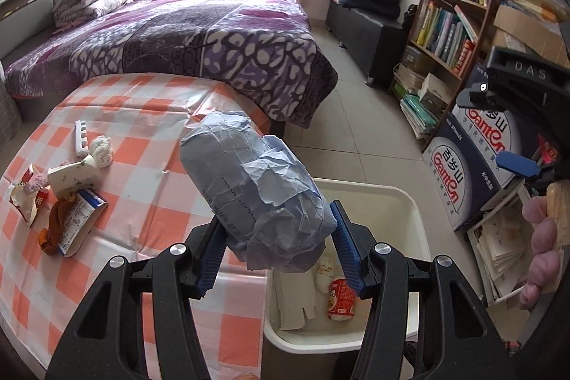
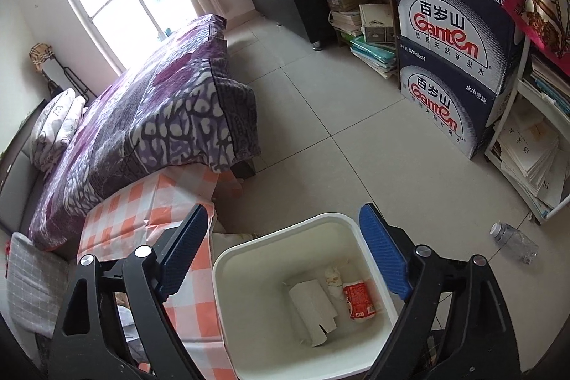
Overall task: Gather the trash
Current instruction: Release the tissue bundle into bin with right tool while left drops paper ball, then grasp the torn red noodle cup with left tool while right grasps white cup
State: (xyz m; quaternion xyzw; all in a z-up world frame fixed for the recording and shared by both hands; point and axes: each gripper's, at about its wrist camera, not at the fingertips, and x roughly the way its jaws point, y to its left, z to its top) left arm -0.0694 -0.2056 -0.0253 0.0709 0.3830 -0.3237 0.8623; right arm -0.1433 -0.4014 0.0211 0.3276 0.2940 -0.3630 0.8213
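In the left wrist view, my left gripper (image 1: pixel 278 259) pinches a crumpled blue paper wad (image 1: pixel 256 187) with its fingers, just above the white bin (image 1: pixel 409 202) beside the bench (image 1: pixel 149 173). In the right wrist view, my right gripper (image 2: pixel 285 259) has its fingers spread and empty over the same bin (image 2: pixel 228 259).

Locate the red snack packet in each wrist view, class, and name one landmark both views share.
Left wrist view: red snack packet lies in the white bin, lower middle, just right of the blue paper wad.
Right wrist view: packet on the bin floor, lower centre-right.
Shared landmark: the purple bed.
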